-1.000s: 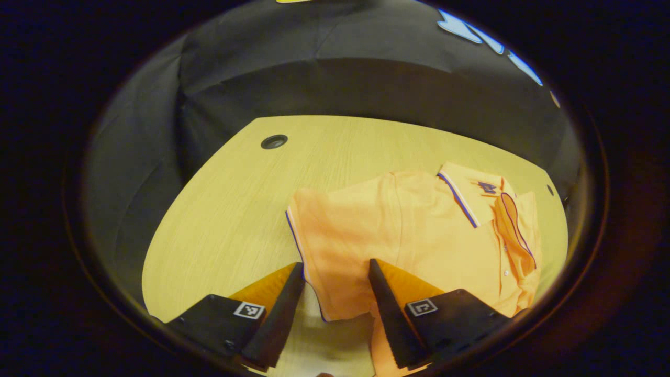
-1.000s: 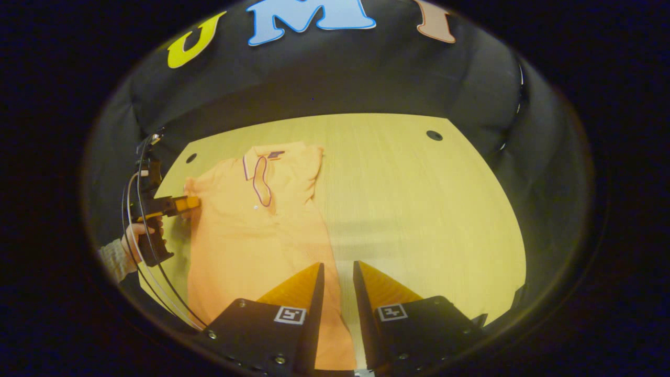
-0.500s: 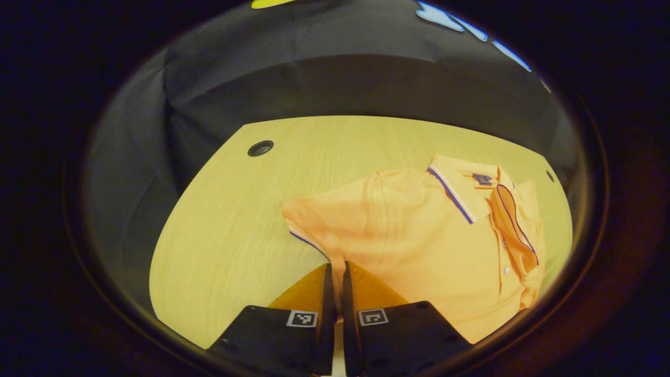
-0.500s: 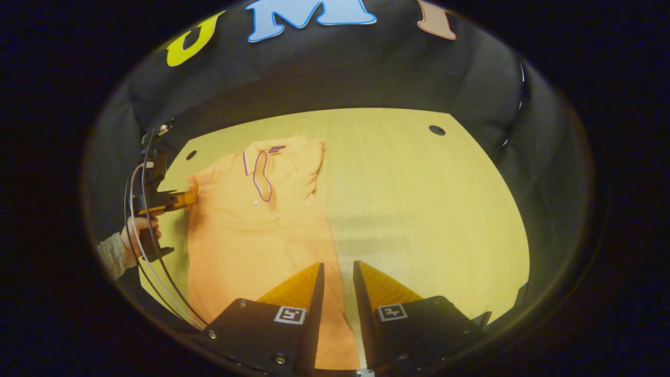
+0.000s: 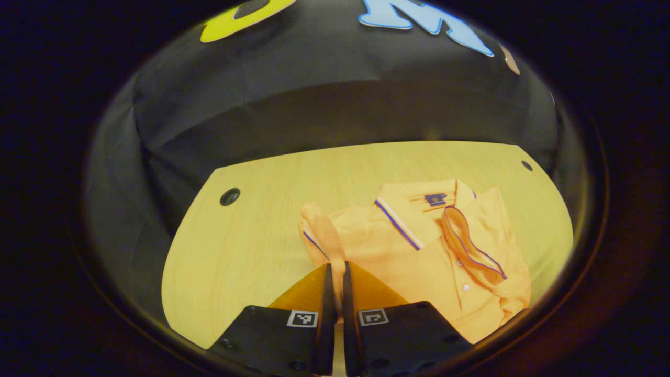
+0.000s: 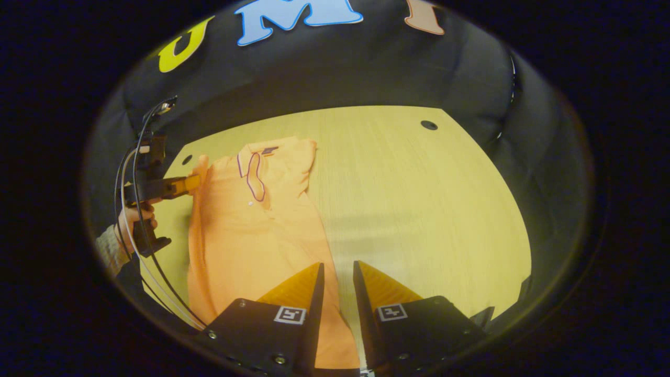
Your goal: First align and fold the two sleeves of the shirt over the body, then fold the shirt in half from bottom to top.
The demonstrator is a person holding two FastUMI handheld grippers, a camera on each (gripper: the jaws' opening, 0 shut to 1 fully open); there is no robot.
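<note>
Table (image 5: 251, 246) grommet hole (image 5: 230, 197) beside shirt (image 5: 445, 256)

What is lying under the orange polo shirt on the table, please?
The shirt lies directly on the wooden table, whose bare top shows around it. Whatever the cloth covers is hidden. The left claw pinches its lifted sleeve; the right claw grips the hem.

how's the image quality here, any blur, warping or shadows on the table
Left gripper view: fisheye bows the table edge; the shirt collar is sharp, lighting warm and dim. Right gripper view: same curvature, a soft shadow band crosses the table beside the shirt; no glare.
</note>
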